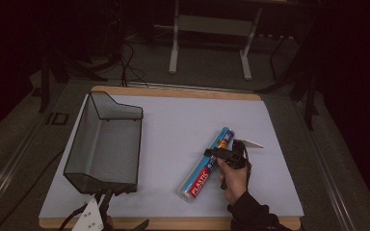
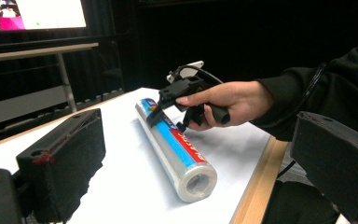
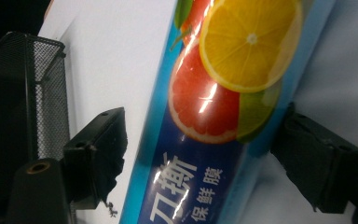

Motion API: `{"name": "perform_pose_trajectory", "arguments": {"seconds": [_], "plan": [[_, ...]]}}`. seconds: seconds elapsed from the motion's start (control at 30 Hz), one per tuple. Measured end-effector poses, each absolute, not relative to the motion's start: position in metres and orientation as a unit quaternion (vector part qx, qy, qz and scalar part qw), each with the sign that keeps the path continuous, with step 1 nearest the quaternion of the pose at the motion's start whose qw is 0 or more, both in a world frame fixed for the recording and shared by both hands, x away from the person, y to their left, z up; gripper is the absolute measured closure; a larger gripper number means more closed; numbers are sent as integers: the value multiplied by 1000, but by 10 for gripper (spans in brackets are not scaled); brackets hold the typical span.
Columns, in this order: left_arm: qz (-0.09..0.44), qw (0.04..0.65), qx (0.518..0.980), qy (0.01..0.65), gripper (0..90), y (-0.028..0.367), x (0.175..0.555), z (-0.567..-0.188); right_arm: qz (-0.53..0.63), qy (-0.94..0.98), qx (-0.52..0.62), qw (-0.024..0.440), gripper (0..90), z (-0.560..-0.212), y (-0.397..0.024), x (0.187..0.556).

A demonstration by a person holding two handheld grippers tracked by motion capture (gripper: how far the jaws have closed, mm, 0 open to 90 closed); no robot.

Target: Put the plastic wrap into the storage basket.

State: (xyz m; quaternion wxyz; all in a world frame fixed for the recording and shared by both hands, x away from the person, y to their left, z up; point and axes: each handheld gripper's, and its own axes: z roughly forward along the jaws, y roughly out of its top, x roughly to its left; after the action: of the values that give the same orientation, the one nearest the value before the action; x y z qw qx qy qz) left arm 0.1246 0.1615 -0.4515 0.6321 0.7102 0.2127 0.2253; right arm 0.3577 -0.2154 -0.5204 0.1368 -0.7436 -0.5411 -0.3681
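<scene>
A white sheet [image 1: 183, 125] covers the wood-edged table; dark floor and a metal stand lie beyond. The black mesh basket [image 1: 103, 144] sits at its left. Right of the basket lies the plastic-wrap roll [image 1: 207, 166], with bare sheet between them. The right gripper [image 1: 221, 155] straddles the roll, jaws apart, seemingly not yet touching. The left gripper [image 1: 101, 214], below the basket, is spread wide.

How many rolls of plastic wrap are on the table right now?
1. The plastic wrap roll lies on the white mat, right of the mesh basket, with the right gripper straddling it. The basket looks empty through its mesh.
</scene>
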Motion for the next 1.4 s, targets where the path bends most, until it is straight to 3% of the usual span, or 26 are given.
{"name": "perform_pose_trajectory", "arguments": {"seconds": [0.47,0.53,0.57,0.83,1.4], "plan": [[227,625,715,214,45,160,126,-453,-371,-532,-745,158,272,-523,-216,362],[227,626,715,214,46,160,127,-453,-379,-521,-746,168,284,-524,-218,362],[228,625,715,215,47,160,127,-453,-394,-507,-741,198,303,-529,-222,363],[232,621,717,215,48,160,127,-454,-408,-517,-720,220,316,-524,-220,366],[234,619,719,215,49,159,128,-454,-462,-583,-651,153,321,-457,-211,370]]}}
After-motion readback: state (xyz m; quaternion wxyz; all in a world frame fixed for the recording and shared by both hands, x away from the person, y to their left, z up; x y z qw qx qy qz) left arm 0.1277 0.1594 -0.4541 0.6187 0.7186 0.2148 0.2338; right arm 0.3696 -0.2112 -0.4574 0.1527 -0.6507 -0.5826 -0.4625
